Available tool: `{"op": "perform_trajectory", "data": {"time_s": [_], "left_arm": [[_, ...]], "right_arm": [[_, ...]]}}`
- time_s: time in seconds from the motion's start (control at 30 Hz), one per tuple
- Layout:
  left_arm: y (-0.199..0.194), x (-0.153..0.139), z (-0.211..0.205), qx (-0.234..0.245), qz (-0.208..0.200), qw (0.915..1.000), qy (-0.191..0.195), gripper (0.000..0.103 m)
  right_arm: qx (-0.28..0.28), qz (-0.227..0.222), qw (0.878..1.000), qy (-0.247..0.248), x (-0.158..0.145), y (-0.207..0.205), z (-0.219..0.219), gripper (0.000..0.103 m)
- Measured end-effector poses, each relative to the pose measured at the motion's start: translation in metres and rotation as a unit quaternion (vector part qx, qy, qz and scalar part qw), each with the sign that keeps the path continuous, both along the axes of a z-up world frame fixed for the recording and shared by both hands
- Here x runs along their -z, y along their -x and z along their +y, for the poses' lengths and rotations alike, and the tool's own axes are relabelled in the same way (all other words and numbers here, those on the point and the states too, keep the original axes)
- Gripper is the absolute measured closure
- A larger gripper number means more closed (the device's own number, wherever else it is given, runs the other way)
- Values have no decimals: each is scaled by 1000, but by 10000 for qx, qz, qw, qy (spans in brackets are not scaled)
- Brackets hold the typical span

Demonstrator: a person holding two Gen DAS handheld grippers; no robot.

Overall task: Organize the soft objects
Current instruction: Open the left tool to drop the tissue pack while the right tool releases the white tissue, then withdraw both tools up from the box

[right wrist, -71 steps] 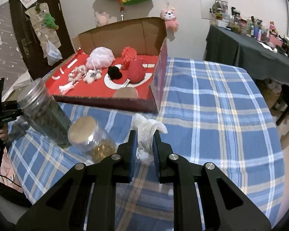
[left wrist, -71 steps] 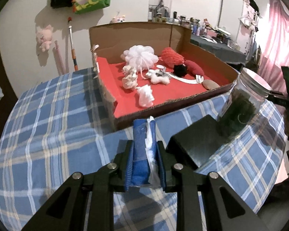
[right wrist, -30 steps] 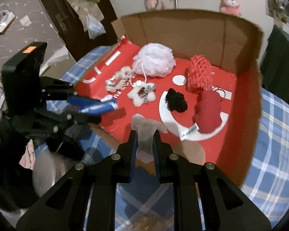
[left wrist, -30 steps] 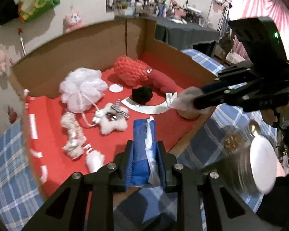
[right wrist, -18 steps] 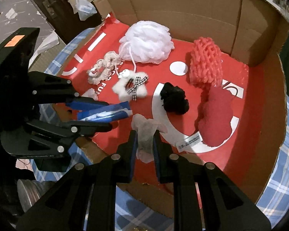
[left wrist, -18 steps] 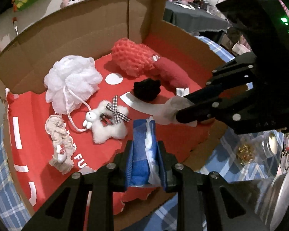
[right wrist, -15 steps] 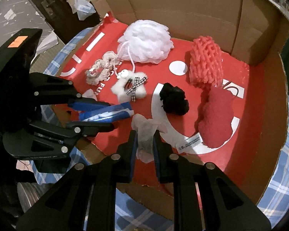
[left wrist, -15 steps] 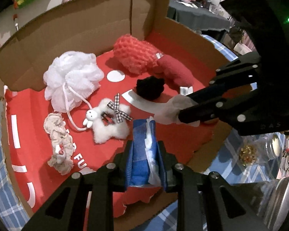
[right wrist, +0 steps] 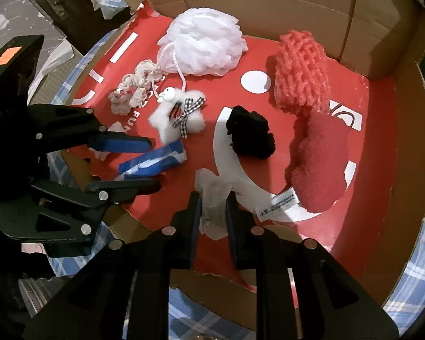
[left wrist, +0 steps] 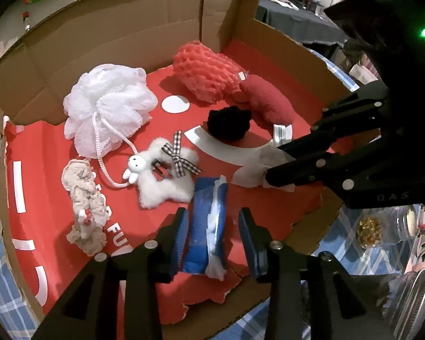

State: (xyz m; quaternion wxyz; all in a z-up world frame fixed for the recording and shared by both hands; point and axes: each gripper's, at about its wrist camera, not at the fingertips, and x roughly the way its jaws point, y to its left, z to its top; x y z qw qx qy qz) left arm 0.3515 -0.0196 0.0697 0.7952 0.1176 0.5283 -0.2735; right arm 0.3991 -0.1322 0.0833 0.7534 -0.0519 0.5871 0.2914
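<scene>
A cardboard box (left wrist: pixel 155 28) with a red floor holds several soft things. My left gripper (left wrist: pixel 215 240) hangs low over its near edge, jaws opening. The blue tissue pack (left wrist: pixel 206 226) lies on the red floor between the fingers, with a gap on each side. In the right wrist view the left gripper (right wrist: pixel 154 163) straddles that pack (right wrist: pixel 158 155) the same way. My right gripper (right wrist: pixel 212 212) points down at the box front; its jaws are starting to open, but the pads still press a crumpled white cloth (right wrist: pixel 212 195). The left wrist view shows that cloth (left wrist: pixel 252 167) at the right gripper's tips.
On the red floor lie a white bath pouf (left wrist: pixel 107 113), a coral net sponge (left wrist: pixel 206 73), a red fuzzy sock (left wrist: pixel 269 102), a black pompom (left wrist: pixel 229 121), a fluffy white clip with a bow (left wrist: pixel 161 178) and a beige scrunchie (left wrist: pixel 85 198). Jars (left wrist: pixel 368 226) stand on the plaid cloth at right.
Both grippers moved from the table over the box and sank toward its red floor. The left jaws have spread off the blue pack, which now rests on the floor. The right still pinches its cloth.
</scene>
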Motion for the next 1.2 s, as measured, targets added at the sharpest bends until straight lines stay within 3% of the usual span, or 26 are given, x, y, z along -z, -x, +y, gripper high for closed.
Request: {"op": "perform_trajectory", "data": {"time_s": [0.17, 0.27, 0.53, 0.67, 0.8, 0.9, 1.2], "left_arm": [[5, -5, 3, -54, -52, 10000, 11, 55], [9, -9, 5, -73, -80, 9999, 21, 51], [20, -28, 8, -340, -298, 9989, 98, 36], [27, -39, 19, -773, -439, 9960, 122, 24], [36, -49, 27, -1237, -521, 9908, 193, 19], [46, -57, 33, -1566, -726, 9846, 277, 8], [59, -57, 35, -2113, -881, 9732, 222, 3]], "right_arm": [[58, -101, 9999, 27, -3, 1, -1, 69], [106, -145, 9998, -15, -5, 3, -2, 40], [372, -461, 9982, 134, -25, 16, -8, 40], [718, -654, 9949, 260, -39, 26, -12, 31], [1055, -869, 9900, 340, -51, 39, -18, 25], [1268, -940, 9871, 282, -56, 50, -22, 24], [1585, -1058, 9813, 283, -49, 67, -28, 24]]}}
